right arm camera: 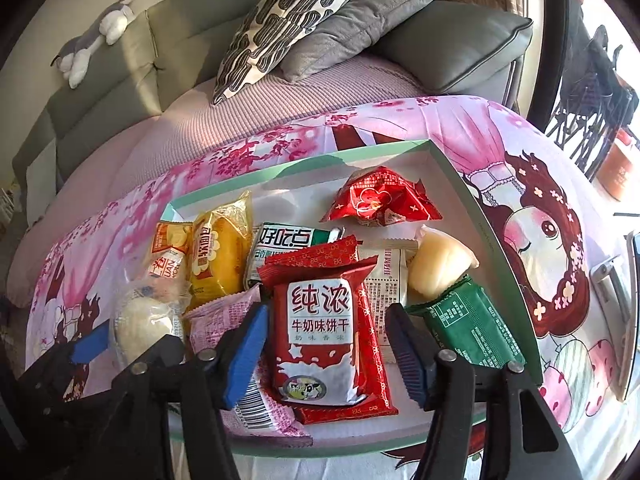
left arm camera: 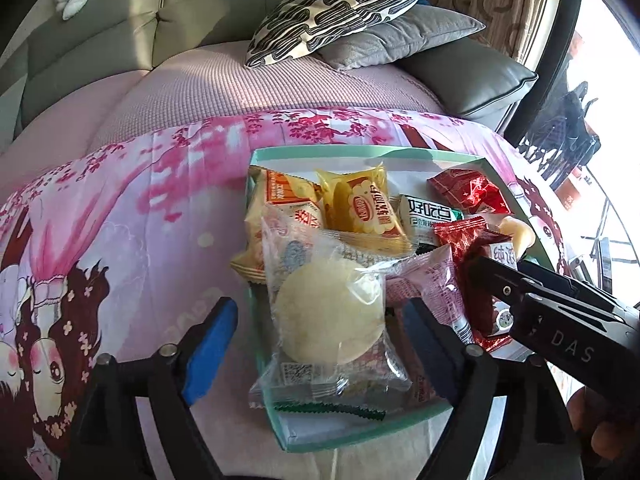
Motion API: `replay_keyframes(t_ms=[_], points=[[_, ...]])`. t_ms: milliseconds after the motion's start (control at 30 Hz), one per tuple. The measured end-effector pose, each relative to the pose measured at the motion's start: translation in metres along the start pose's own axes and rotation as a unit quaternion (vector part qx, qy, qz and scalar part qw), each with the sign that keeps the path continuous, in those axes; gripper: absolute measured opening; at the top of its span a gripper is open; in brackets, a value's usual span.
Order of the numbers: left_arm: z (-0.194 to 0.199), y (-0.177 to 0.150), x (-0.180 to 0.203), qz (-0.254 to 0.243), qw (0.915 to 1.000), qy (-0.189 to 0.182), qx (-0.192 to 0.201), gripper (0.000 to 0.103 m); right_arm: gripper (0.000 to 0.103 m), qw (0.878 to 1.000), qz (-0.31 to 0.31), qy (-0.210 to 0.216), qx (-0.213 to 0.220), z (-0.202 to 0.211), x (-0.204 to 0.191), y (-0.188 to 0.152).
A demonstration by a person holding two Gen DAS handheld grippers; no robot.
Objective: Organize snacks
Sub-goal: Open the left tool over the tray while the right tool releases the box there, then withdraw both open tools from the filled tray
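Now, line by line:

Left fingers: the left gripper (left arm camera: 320, 344) has its blue-padded fingers (left arm camera: 210, 346) spread wide apart, one on each side of the clear packet with a round pale cake (left arm camera: 330, 312); neither pad presses on it, and the packet lies on the pile.

Right fingers: the right gripper (right arm camera: 324, 350) also stands with its fingers (right arm camera: 248, 354) apart, straddling the red milk-biscuit packet (right arm camera: 320, 336), which lies flat with a gap showing at each pad.

Beside the red packet: a pink packet (right arm camera: 224, 316) pokes out from under its left edge; a green packet (right arm camera: 468, 330) lies just past the right finger, with a pale jelly cup (right arm camera: 438, 266) touching its top end.

Farther back: a yellow soft-bread packet (right arm camera: 220, 256), an orange packet (right arm camera: 170, 254), a white-and-green biscuit packet (right arm camera: 288, 242) and a crinkled red sweet wrapper (right arm camera: 380, 198) lie near the far side.

Snacks' place: all of them lie inside the shallow mint-green box (right arm camera: 464, 184), white inside.

Under the box: a tabletop covered by a pink cartoon cloth (left arm camera: 120, 216) with blossoms and a girl's face.

Beyond: a sofa (left arm camera: 100, 40) with a pink cover, a black-and-cream patterned cushion (left arm camera: 344, 8), a grey cushion (left arm camera: 404, 34), and a plush toy (right arm camera: 96, 36) on the backrest.
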State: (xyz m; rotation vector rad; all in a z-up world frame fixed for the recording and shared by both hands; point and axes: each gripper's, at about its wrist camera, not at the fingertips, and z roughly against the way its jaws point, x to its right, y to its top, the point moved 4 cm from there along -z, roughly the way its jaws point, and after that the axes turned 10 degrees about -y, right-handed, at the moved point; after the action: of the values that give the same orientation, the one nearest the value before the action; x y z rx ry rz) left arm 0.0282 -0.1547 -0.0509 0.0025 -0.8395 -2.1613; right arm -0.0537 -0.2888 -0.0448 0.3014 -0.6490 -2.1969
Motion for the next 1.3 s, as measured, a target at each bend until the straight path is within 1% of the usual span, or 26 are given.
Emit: replay_keyframes(t_ms=[133, 267, 300, 467, 633, 767, 867, 967, 1067, 1300], points=[[0.012, -0.004, -0.004, 0.007, 0.9998, 0.012, 0.011, 0.095, 0.086, 1.0, 0.006, 0.003, 0.002, 0.003, 0.002, -0.007], [0.031, -0.01, -0.014, 0.039, 0.9982, 0.021, 0.04, 0.097, 0.096, 1.0, 0.02, 0.002, 0.007, 0.007, 0.003, -0.016], [0.035, -0.013, -0.018, 0.049, 0.9976, 0.022, 0.044, 0.098, 0.102, 1.0, 0.024, 0.002, 0.011, 0.009, 0.003, -0.018], [0.048, -0.03, -0.031, 0.066, 0.995, 0.055, 0.051, 0.098, 0.103, 0.999, 0.034, 0.011, 0.023, 0.02, -0.001, -0.027], [0.051, -0.049, -0.045, 0.087, 0.9896, 0.111, 0.029, 0.098, 0.103, 0.998, 0.045, 0.017, 0.036, 0.033, -0.008, -0.035], [0.058, -0.057, -0.048, 0.096, 0.9872, 0.122, 0.038, 0.098, 0.103, 0.998, 0.051, 0.022, 0.039, 0.039, -0.012, -0.04], [0.062, -0.06, -0.046, 0.093, 0.9868, 0.126, 0.04, 0.098, 0.103, 0.997, 0.055, 0.023, 0.041, 0.043, -0.013, -0.044], [0.063, -0.063, -0.042, 0.086, 0.9852, 0.144, 0.036, 0.098, 0.103, 0.997, 0.054, 0.023, 0.042, 0.046, -0.012, -0.047], [0.066, -0.064, -0.039, 0.079, 0.985, 0.149, 0.038, 0.098, 0.103, 0.998, 0.049, 0.023, 0.044, 0.049, -0.009, -0.048], [0.073, -0.068, -0.041, 0.085, 0.9828, 0.159, 0.042, 0.098, 0.103, 0.998, 0.049, 0.022, 0.045, 0.053, -0.005, -0.052]])
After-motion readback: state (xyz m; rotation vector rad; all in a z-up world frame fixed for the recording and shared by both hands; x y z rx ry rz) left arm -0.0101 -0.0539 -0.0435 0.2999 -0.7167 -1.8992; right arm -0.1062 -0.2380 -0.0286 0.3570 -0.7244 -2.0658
